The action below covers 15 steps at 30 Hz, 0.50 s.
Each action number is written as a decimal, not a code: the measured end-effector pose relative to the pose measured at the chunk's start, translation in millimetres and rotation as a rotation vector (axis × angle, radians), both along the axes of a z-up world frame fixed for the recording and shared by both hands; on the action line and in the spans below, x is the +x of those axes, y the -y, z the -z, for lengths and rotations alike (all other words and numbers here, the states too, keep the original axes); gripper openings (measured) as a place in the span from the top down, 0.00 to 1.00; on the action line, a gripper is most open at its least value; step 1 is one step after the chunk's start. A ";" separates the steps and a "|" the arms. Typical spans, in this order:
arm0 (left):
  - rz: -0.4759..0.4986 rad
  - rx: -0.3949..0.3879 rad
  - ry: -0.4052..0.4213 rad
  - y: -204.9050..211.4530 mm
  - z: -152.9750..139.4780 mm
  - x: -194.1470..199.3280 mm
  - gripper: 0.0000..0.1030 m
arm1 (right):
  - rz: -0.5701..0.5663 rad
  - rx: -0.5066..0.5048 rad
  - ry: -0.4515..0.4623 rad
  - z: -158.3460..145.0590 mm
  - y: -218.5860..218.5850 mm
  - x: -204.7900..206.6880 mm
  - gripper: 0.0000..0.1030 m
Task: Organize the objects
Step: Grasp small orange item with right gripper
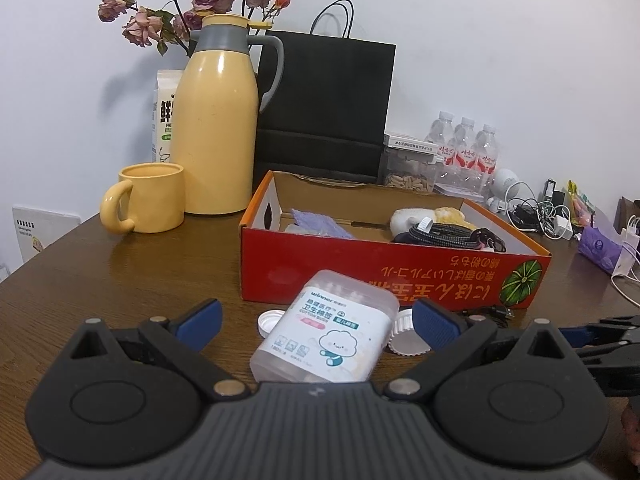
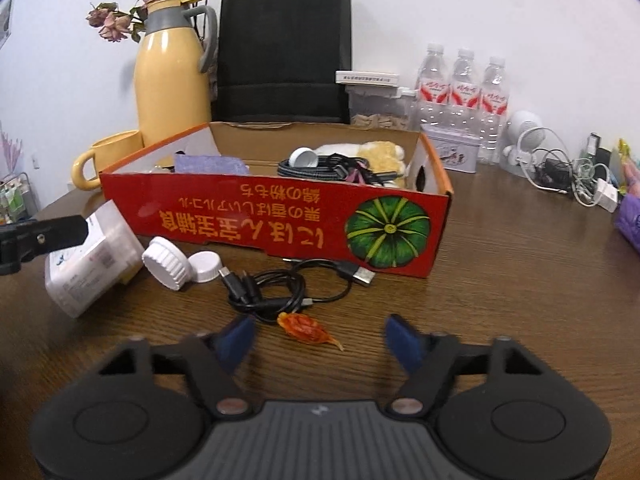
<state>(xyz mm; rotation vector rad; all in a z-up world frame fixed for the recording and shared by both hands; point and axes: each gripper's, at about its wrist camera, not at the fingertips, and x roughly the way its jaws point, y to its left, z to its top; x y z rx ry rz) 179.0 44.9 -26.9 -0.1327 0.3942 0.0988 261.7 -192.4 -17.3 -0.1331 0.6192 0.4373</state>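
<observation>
while my left gripper [image 1: 316, 320] stands wide over the wooden table [image 1: 120, 272], the cotton swab box [image 1: 326, 332] lies tilted on its side between its blue pads, and i see neither pad pressing it. two white caps [image 1: 406, 334] flank the box, the larger one just beside the right-hand pad. my right gripper [image 2: 320, 340] has its jaws partly apart and grips nothing; a small orange dried thing [image 2: 306, 326] lies on the table between its fingertips, apart from both pads. just past it sits a coiled black usb cable [image 2: 280, 288], and behind that the red cardboard box [image 2: 280, 220] with the green pumpkin print, holding a purple cloth, braided cable and a plush toy. a yellow thermos [image 1: 218, 128] and yellow mug [image 1: 152, 200] stand to the box's left, a black paper bag [image 1: 328, 108] behind. only the right view shows the whole cable and the orange thing; from the left i see just a plug end by the red box.
</observation>
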 end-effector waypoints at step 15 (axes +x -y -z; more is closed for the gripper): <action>-0.003 0.001 -0.009 -0.5 0.7 0.9 0.00 | -0.056 0.012 0.025 -2.8 -4.5 -2.9 0.91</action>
